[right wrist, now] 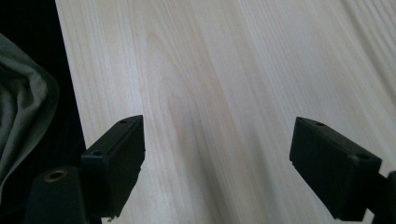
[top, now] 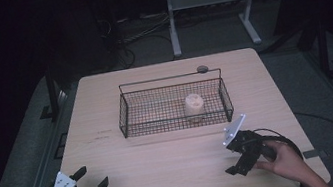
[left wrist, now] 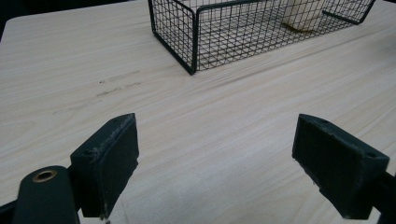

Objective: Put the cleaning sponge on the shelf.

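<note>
— High view first: what sits on the bench (top: 177,173)?
— Toward its far half, a black wire basket (top: 127,115), long side facing the person. Inside, near its right end, stands a pale roll-shaped object (top: 194,107); what it is cannot be told.
— And the left hand-held gripper (top: 92,178)?
— Near the front left corner, jaws spread wide apart with nothing between them. The left gripper view shows bare wood between its pads (left wrist: 112,163) and the basket's near corner farther ahead.
— The right hand-held gripper (top: 229,157)?
— At the front right, held by a hand (top: 286,158), well apart from the basket. In the right gripper view its jaws are also wide apart over bare wood, beside the bench's edge, with grey cloth (right wrist: 23,116) beyond that edge.
</note>
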